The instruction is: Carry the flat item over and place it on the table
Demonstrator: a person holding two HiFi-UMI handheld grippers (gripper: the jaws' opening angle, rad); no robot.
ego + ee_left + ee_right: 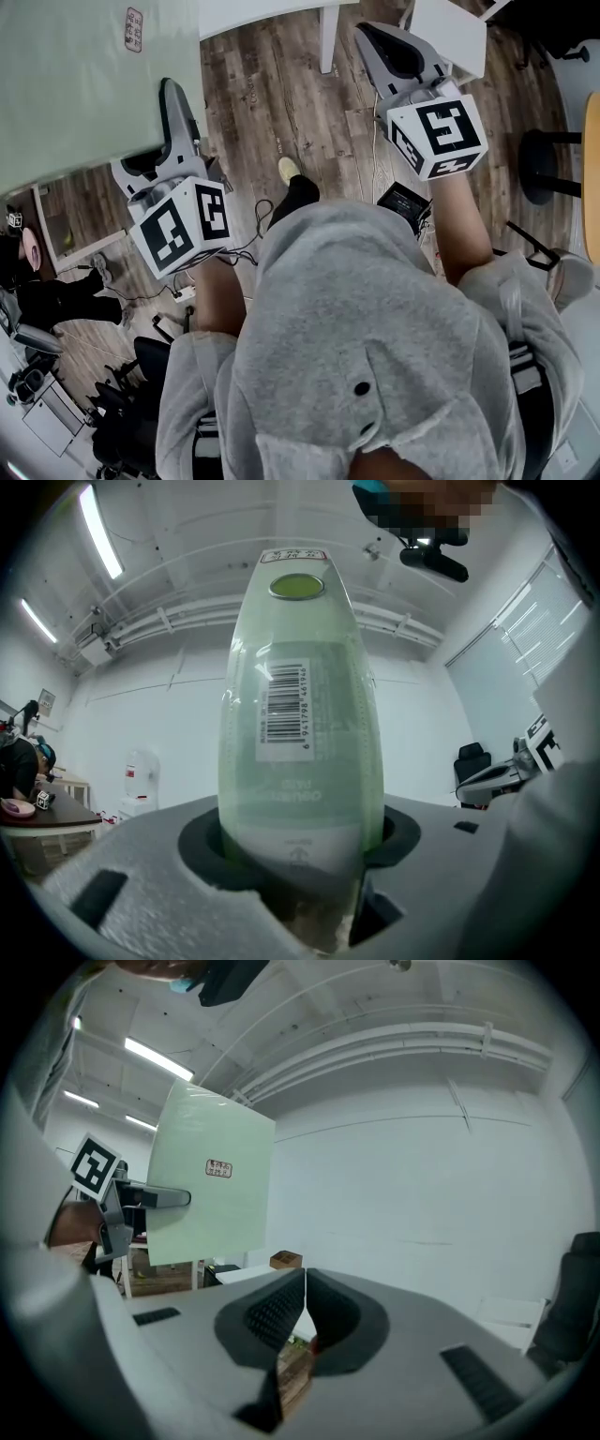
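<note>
The left gripper (176,117) has its fingers clamped on one edge of the pale green flat plastic board (84,75). The board stands upright above the wooden floor (272,84), extending away from the fingers, with its labelled face towards the right gripper (302,1288), whose fingers are closed on nothing.

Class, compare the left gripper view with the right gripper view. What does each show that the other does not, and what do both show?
Left gripper view only: the barcode label on the green board, seen close up between the jaws of the left gripper.
Right gripper view only: the jaws of the right gripper pressed together with nothing between them, and a small brown box beyond.
Both: the green board clamped in the left gripper, and ceiling lights.
</note>
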